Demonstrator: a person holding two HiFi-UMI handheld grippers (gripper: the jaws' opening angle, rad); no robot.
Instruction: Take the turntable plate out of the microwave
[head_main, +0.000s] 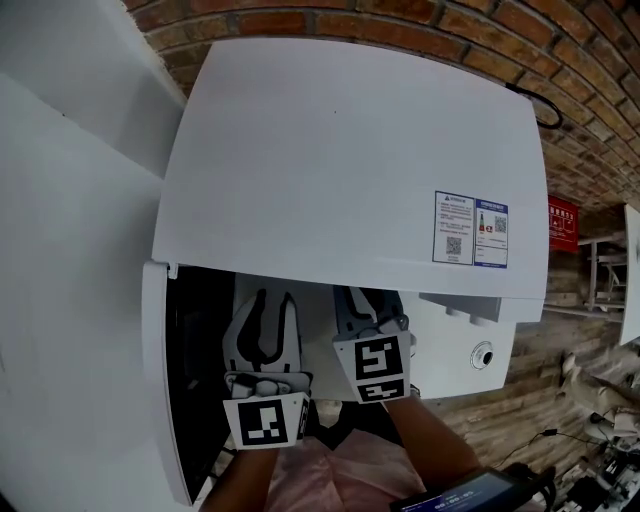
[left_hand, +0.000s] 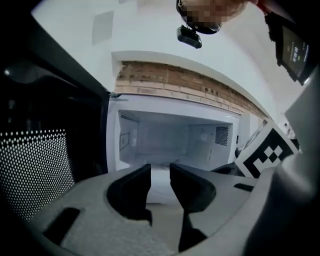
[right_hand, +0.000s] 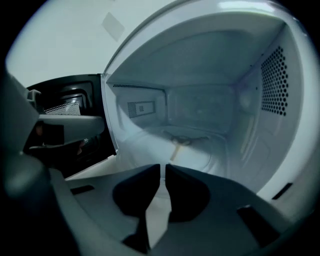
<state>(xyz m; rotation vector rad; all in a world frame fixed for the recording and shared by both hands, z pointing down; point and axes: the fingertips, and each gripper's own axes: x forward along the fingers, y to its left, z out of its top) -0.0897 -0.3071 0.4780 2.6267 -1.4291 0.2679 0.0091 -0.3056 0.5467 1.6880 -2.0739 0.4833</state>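
Observation:
The white microwave (head_main: 340, 160) stands with its door (head_main: 165, 380) swung open to the left. In the right gripper view the clear turntable plate (right_hand: 200, 150) lies on the cavity floor, the roller hub (right_hand: 181, 142) showing through it. My right gripper (right_hand: 163, 167) is at the cavity mouth just in front of the plate, its jaws almost together with nothing seen between them. My left gripper (left_hand: 160, 167) is a little farther out, facing the cavity (left_hand: 170, 140), with a narrow empty gap between its jaws. Seen from the head view, the left gripper (head_main: 263, 300) and right gripper (head_main: 362, 300) reach side by side under the microwave's top.
The dark perforated door (left_hand: 35, 165) fills the left side. The control panel with a knob (head_main: 483, 355) is to the right of the cavity. A brick wall (head_main: 420, 20) is behind, with a cable (head_main: 545, 105) at the back right corner. A small screen device (head_main: 460, 495) is near my body.

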